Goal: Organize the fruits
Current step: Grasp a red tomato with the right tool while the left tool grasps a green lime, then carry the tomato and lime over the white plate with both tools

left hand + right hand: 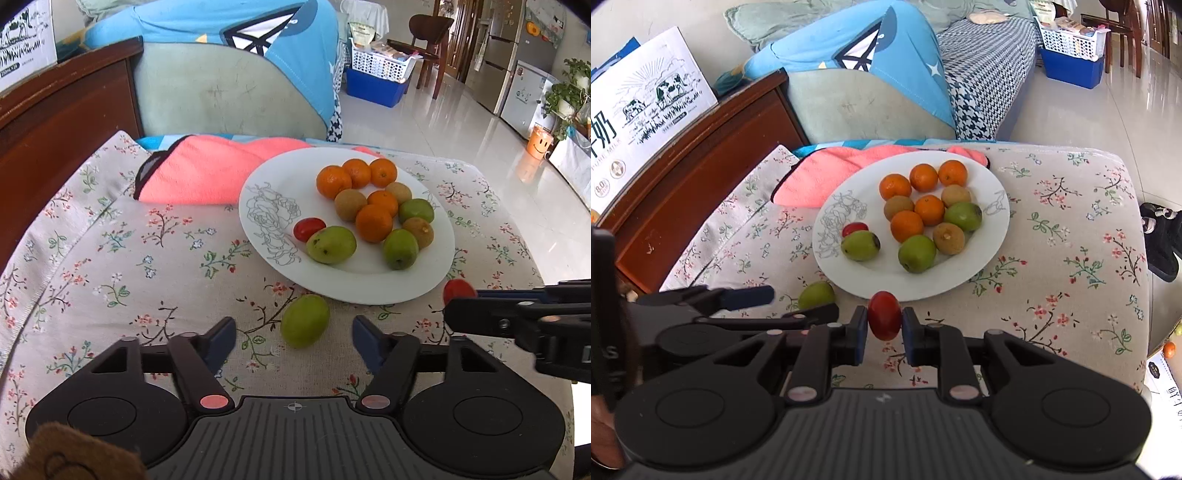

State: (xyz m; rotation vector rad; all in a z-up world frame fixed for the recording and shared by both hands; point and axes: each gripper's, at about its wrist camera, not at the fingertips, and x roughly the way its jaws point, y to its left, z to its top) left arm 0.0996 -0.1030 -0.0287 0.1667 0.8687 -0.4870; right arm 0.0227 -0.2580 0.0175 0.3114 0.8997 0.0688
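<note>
Left wrist view: the left gripper (294, 338) sits low centre, its blue-padded jaws spread wide with nothing between them. Just ahead of the gap a smooth oval green fruit (304, 320) lies on the floral tablecloth (110, 266), matte woven fabric; its long axis tilts toward the upper right of the frame, and it rests close to the near rim of the plate (369, 288). The plate is glossy white, oval, with a grey line-drawn rose at its left. On it: five dimpled oranges, three brown rough-skinned round fruits, three green ones, and one red cherry tomato (309, 229) at the left of the pile. A fuzzy pink towel (192, 177) lies folded behind the plate, upper centre. At right edge the right gripper (458, 295) enters sideways, a red fruit at its tip. Right wrist view: the right gripper (884, 321), low centre, is closed to a narrow gap on a glossy red tomato (884, 320), long axis upright in the frame, held just before the plate's near rim (923, 293). The loose green fruit (816, 295) sits left of it, with the left gripper (798, 301) beside it at mid-left.
</note>
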